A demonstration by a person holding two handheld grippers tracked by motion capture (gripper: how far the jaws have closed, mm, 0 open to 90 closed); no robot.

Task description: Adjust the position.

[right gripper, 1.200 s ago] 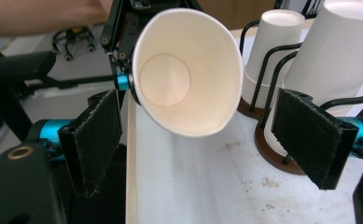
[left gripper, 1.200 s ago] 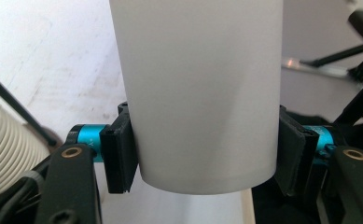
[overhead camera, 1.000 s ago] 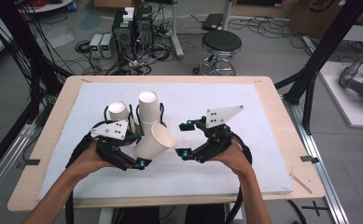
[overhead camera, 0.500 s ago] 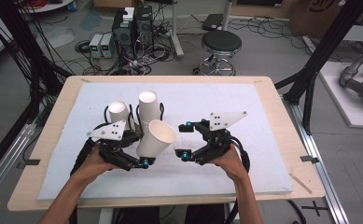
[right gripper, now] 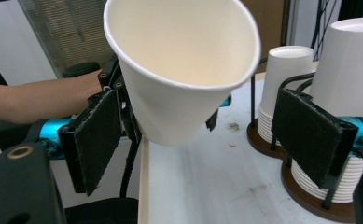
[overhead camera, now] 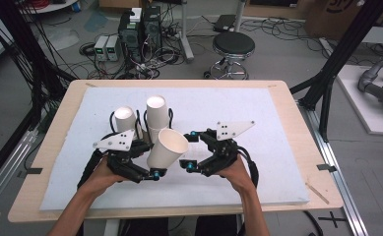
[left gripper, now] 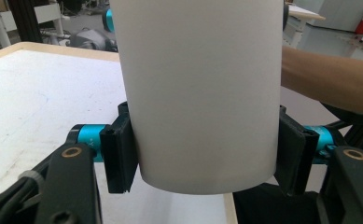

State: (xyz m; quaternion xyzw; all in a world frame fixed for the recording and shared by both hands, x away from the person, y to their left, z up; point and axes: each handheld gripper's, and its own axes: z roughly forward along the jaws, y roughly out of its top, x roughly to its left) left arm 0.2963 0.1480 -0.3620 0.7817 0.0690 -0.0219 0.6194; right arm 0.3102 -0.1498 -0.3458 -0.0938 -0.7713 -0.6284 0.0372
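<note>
On the white table (overhead camera: pixel 277 123), the left gripper (overhead camera: pixel 147 164) clamps a paper cup (overhead camera: pixel 165 149), tilted, just near of two cup stacks (overhead camera: pixel 154 115). The right gripper (overhead camera: pixel 191 150) stands wide open, empty, beside it.

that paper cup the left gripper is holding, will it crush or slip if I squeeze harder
The paper cup looks thin-walled and empty, so it is probably light and would likely dent under more force. Its tapered sides may let it slide between the left gripper's flat pads.
</note>
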